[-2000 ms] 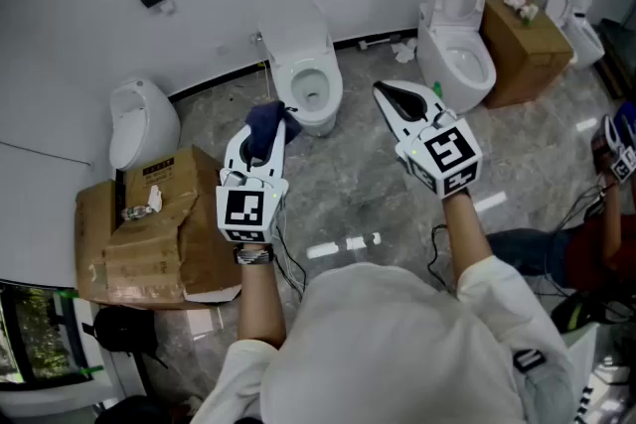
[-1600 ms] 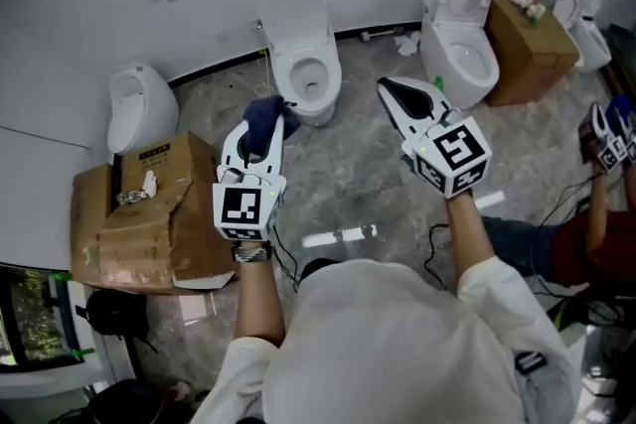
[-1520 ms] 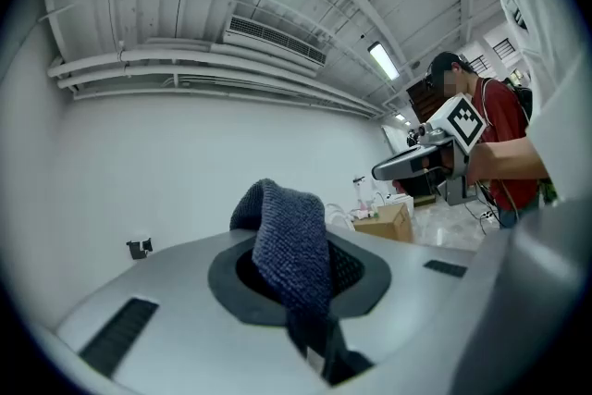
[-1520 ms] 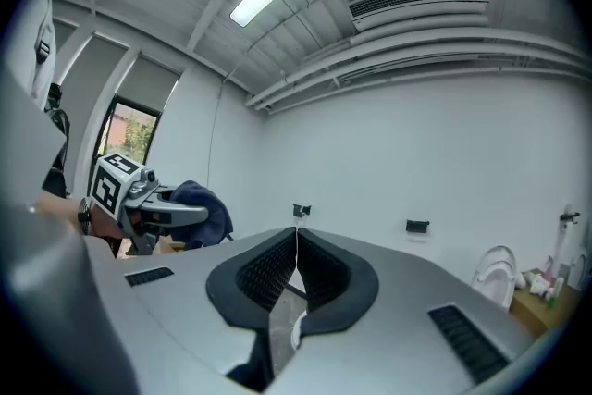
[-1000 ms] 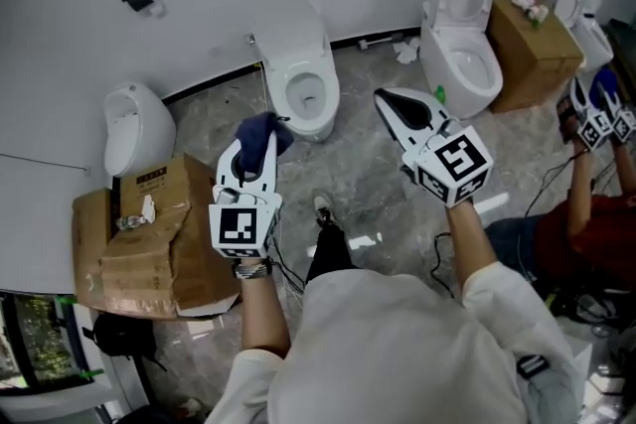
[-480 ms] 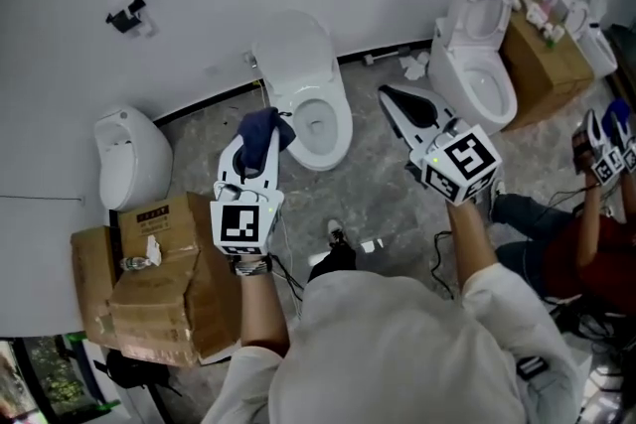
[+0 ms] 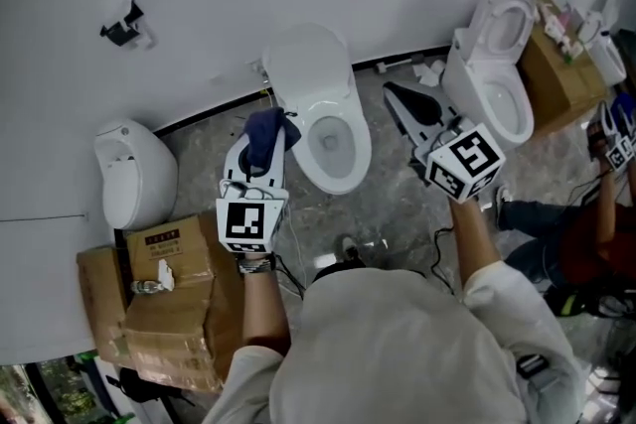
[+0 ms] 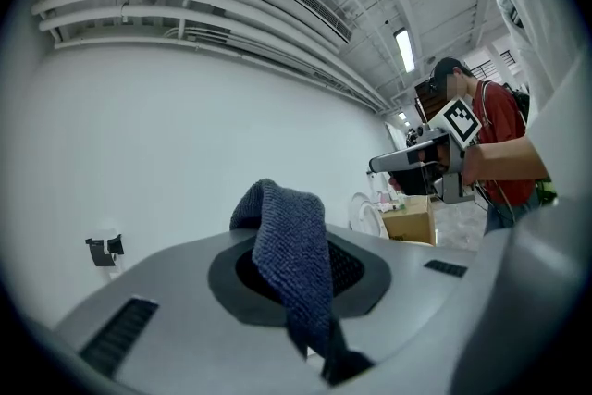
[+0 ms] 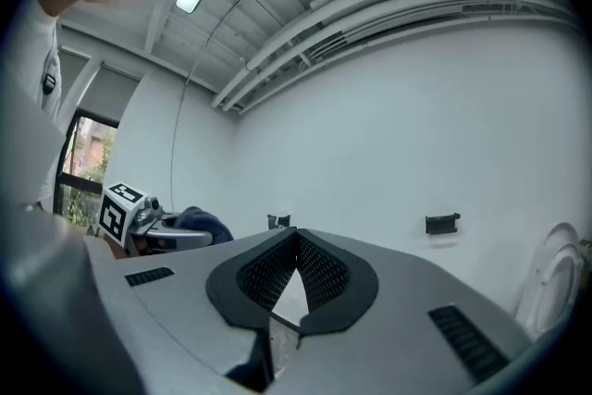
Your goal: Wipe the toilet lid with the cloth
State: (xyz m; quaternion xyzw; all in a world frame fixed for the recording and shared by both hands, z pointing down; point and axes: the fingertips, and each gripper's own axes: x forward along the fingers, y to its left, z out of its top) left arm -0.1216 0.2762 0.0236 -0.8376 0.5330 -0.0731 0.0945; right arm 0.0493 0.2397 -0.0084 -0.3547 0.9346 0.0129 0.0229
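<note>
A white toilet (image 7: 333,139) stands against the wall with its lid (image 7: 306,63) raised. My left gripper (image 7: 258,152) hovers just left of the bowl, shut on a dark blue cloth (image 7: 266,129). In the left gripper view the cloth (image 8: 289,245) bulges up from between the jaws and hangs down over them. My right gripper (image 7: 392,92) is held to the right of the bowl, its jaws shut with nothing between them (image 9: 296,240). Both grippers point level at the white wall. Neither touches the toilet.
A second toilet (image 7: 489,79) with its seat up stands to the right, a cardboard box (image 7: 556,65) behind it. A urinal (image 7: 134,176) and stacked cardboard boxes (image 7: 164,303) lie on the left. Another person in red (image 7: 596,233) is at the right edge. Cables run across the floor.
Both grippers have been carried forward toward the wall and the middle toilet, which now lies between them. The cloth stays in the left gripper; the right stays shut.
</note>
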